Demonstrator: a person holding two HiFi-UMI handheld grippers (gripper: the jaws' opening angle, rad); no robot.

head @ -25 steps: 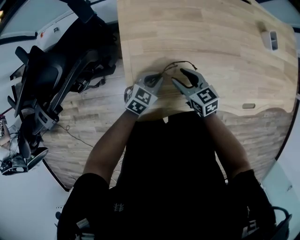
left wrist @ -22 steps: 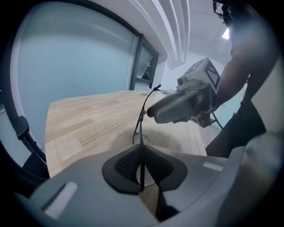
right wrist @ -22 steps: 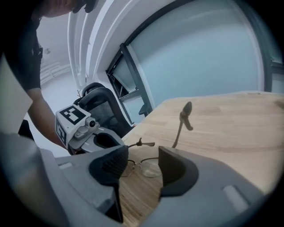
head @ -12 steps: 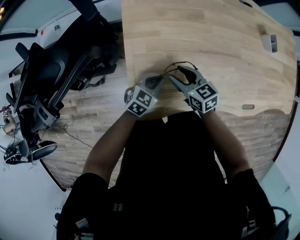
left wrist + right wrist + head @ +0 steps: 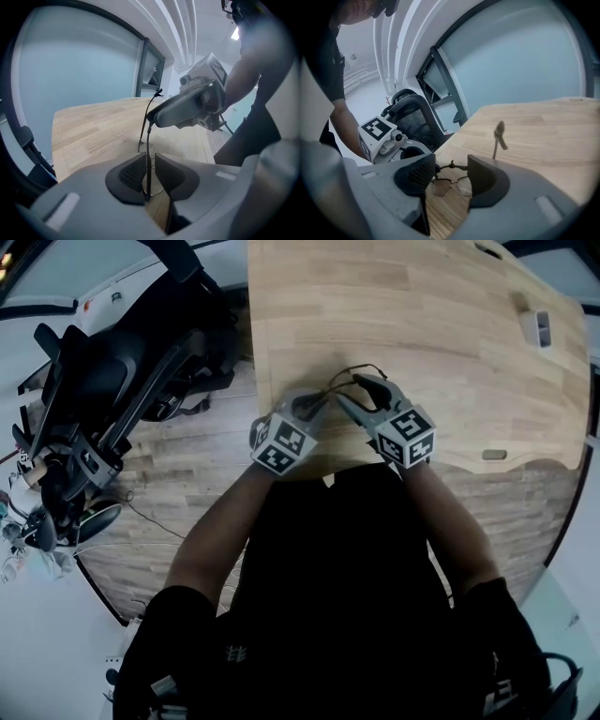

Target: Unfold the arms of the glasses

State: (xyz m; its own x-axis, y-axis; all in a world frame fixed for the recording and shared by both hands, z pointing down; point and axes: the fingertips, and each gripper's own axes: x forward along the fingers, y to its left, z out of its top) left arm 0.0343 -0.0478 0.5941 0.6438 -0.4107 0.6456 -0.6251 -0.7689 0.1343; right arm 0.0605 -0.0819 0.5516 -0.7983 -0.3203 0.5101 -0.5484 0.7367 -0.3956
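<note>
Glasses point(image 5: 349, 377) – thin dark wire frame, clear lenses – sit low over the near edge of the wooden table point(image 5: 441, 324), toward its left side, between the 2 gripper tips. Cannot tell whether the lenses rest on the wood.

1 arm of the glasses point(image 5: 147, 154) runs upright through the gap of the left gripper point(image 5: 149, 165). Its jaws are opening; the arm lies close along the left pad, and the right pad stands clear of it. A 2nd arm point(image 5: 498, 133) sticks up free, curved tip in the air.

Right gripper point(image 5: 450, 174): jaws apart and gripping nothing, with the lenses point(image 5: 450, 186) in view between and just beyond them. In the left gripper view its pale jaw point(image 5: 180, 110) reaches in from the right and meets the top of the upright arm.

Head view – left gripper point(image 5: 314, 401) and right gripper point(image 5: 353, 390) converge from the near side, marker cubes toward the person, forearms bare, black top below.

A dark office chair point(image 5: 112, 381) stands left of the table on wood-look flooring.
</note>
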